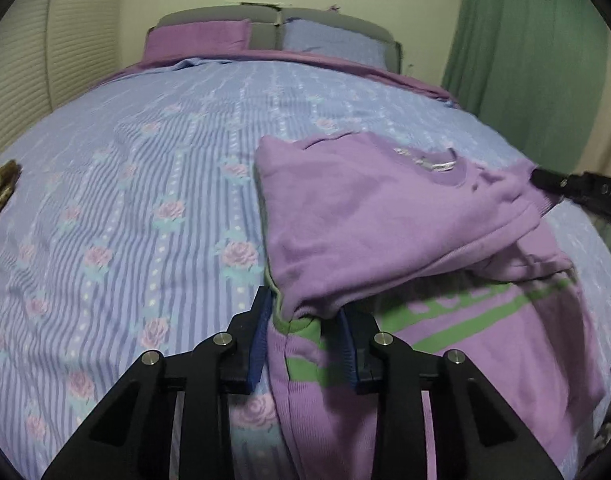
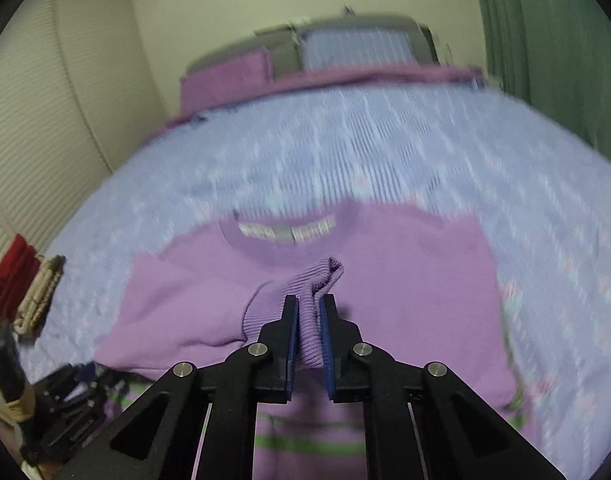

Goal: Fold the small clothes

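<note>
A purple sweater (image 1: 369, 216) with green stripes lies on the bed, its upper part folded over the striped lower part. My left gripper (image 1: 305, 312) is open, its jaws on either side of the sweater's folded left edge. My right gripper (image 2: 308, 312) is shut on the ribbed cuff of the sweater (image 2: 309, 292), held just above the sweater's body (image 2: 405, 292) below the neckline. The right gripper also shows at the right edge of the left wrist view (image 1: 545, 180).
The bed has a blue floral striped cover (image 1: 145, 200) with purple and blue pillows (image 1: 201, 36) at the headboard. A green curtain (image 1: 525, 60) hangs at the right. A woven basket with red cloth (image 2: 33, 292) sits at the bed's left edge.
</note>
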### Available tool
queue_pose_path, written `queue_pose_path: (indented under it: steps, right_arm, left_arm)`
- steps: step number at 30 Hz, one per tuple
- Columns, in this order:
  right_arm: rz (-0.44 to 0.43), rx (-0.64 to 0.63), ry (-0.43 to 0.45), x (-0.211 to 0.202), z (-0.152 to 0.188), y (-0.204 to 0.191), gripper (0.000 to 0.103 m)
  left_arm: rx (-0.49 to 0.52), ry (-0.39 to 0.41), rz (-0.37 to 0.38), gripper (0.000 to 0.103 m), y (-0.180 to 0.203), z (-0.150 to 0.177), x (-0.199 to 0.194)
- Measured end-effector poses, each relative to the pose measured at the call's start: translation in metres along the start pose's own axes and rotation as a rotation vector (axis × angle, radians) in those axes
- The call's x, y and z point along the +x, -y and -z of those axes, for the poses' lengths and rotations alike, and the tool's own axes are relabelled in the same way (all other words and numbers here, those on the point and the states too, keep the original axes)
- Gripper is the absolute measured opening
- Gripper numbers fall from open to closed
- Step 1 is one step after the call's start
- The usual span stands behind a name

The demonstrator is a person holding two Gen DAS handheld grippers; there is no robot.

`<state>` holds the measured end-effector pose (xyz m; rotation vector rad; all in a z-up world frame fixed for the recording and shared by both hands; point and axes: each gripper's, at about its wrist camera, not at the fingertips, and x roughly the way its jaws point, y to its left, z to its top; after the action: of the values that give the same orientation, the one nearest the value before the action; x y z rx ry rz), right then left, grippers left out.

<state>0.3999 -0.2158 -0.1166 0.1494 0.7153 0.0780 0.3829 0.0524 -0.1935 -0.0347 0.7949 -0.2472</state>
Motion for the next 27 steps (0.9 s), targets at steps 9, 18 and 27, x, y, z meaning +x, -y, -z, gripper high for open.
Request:
queue_pose_path:
  steps: [9,18,27]
  right_arm:
    - [0.125,-0.100,-0.137,0.035,0.032,0.013,0.005]
    - [0.179,0.031,-0.155,-0.001,0.051,0.055,0.010]
    - [0.201,-0.029,-0.042,-0.111,0.064,0.049,0.070]
  left_arm:
    - [-0.042,-0.032,-0.042,0.031,-0.002,0.004,0.001]
    - [-0.018,-0.063,-0.148,0.060,0.003,0.008,-0.015]
    - [-0.058,0.009,-0.114,0.084,0.023,0.005,-0.113]
